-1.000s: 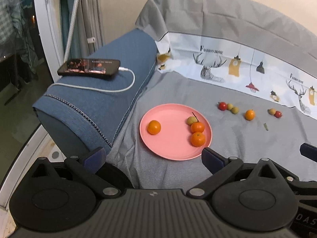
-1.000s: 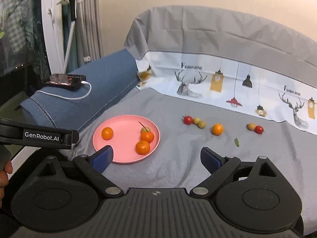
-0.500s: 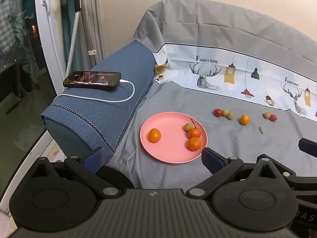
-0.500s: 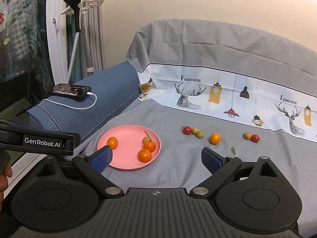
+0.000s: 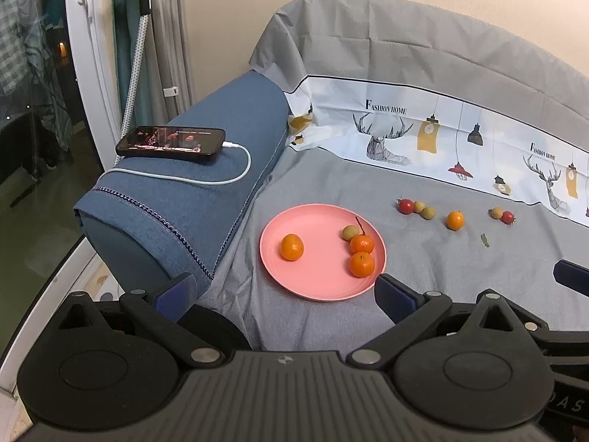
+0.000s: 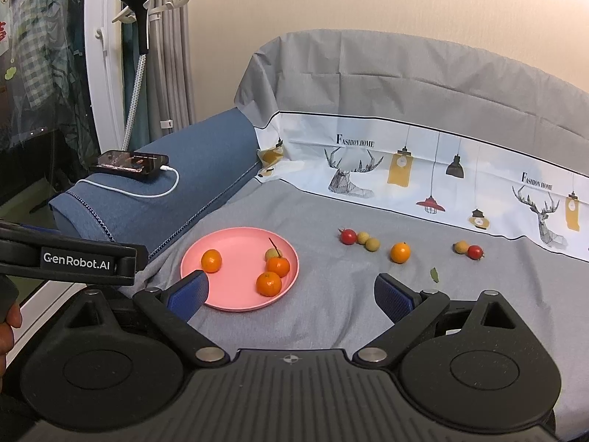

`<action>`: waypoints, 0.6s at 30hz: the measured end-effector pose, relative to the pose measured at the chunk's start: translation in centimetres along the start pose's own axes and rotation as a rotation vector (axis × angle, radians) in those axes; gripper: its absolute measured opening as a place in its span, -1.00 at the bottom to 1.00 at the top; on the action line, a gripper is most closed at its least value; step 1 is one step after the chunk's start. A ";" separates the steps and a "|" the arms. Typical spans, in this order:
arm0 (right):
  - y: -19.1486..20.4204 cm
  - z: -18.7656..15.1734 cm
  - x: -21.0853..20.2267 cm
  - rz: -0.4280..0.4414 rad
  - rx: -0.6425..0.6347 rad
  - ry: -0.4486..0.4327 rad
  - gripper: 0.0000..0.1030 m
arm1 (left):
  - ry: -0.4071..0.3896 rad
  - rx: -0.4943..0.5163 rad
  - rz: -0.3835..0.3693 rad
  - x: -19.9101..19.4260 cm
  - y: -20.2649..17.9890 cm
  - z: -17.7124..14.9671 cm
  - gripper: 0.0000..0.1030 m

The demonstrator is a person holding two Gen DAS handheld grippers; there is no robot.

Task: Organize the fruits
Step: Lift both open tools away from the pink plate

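Both grippers are wide open and holding nothing. The left gripper (image 5: 283,293) hangs back with the pink plate (image 5: 313,287) sitting right between its spread fingers, and the right gripper (image 6: 291,294) is the same deal — jaws gaping, plate at about 11 o'clock from its gap, bare grey cover (image 6: 331,316) straight ahead. My guess is they're open like that because a pick is coming up, not a drop.

On the plate: one orange (image 5: 292,246) off at 9 o'clock, two more bunched at 3 o'clock, plus a small greenish fruit with a stem touching them.

Still loose on the cover, out past the plate toward 1–2 o'clock from the right gripper: a cherry tomato (image 6: 348,236) with two small yellowish fruits beside it, a lone orange (image 6: 400,252), then another yellowish fruit and tomato pair (image 6: 468,249). Looks like those go on the plate next — roughly halfway done, I'd say.

A phone (image 5: 171,144) is charging on the blue armrest, well clear.
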State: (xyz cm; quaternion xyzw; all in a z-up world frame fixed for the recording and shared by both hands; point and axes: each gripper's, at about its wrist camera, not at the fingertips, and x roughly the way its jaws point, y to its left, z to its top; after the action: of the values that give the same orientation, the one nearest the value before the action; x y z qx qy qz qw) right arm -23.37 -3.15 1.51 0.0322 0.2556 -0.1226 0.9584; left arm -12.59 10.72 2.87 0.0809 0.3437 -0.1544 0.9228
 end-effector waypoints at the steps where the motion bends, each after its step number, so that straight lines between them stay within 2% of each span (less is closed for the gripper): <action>1: 0.0 0.0 0.1 0.001 0.000 0.003 0.88 | 0.003 0.000 -0.001 0.1 0.0 0.0 0.99; 18: -0.7 -0.6 1.8 0.029 0.031 0.051 0.89 | 0.054 0.015 0.011 1.7 -0.3 -0.2 0.99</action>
State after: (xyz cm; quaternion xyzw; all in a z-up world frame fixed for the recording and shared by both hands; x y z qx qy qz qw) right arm -22.32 -4.17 0.08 0.0540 0.2775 -0.1116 0.9527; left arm -11.58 10.10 1.60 0.0938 0.3668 -0.1497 0.9134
